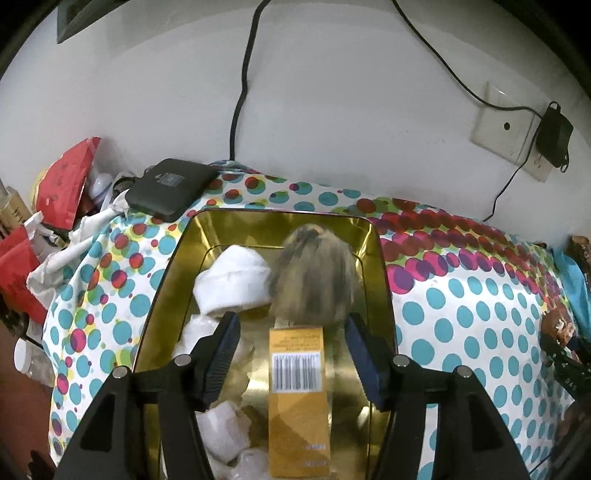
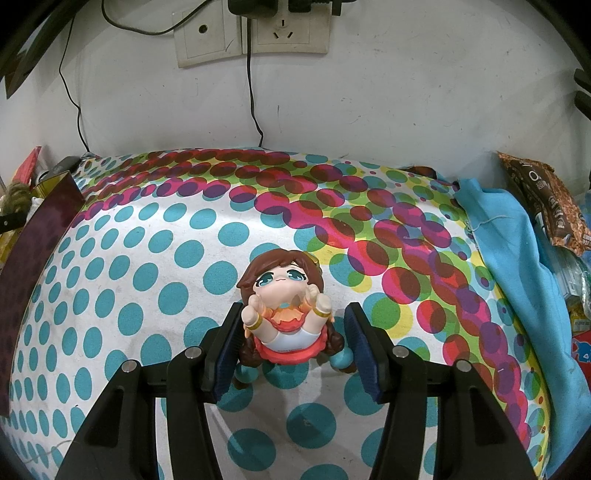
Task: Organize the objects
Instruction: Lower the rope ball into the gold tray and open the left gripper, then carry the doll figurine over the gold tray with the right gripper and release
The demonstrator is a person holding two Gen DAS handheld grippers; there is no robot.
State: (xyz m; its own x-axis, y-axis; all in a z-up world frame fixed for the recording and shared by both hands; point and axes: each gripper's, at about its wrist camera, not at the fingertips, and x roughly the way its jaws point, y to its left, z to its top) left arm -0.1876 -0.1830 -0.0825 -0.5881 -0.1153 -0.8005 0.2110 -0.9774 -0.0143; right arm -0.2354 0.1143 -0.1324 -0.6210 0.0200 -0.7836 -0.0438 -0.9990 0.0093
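left wrist view: one gold tin [image 1: 373,236] lies open on the dotted cloth [image 1: 461,314], directly under the left gripper [image 1: 291,325]. inside it, counted: one orange box [image 1: 297,398] with a barcode, lying flat between the two fingers and reaching toward the camera; one furry grey-brown ball [image 1: 314,273] just beyond the fingertips, at the far end of the box; one white rolled cloth [image 1: 232,280] ahead and to the left of the fingertips; several white wrapped pieces [image 1: 221,432] under the left finger, number not clear. the left gripper's jaws stand spread, each pad clear of the orange box, nothing pinched. one black flat device [image 1: 171,188] rests beyond the tin's far left corner, with one cable running up the wall.

right wrist view: one doll figurine [image 2: 284,314], brown hair and orange dress, lies on its back on the dotted cloth, between the fingers of the right gripper [image 2: 291,325]. the left pad is at its arm; whether the right pad touches, i cannot tell, so the grip is unconfirmed. one blue cloth [image 2: 517,295] lies well to the right. two wall sockets [image 2: 251,33] are ahead.

only the left view shows the tin's contents. only the right view shows the doll whole; the tin appears there only as a dark side wall at the far left.
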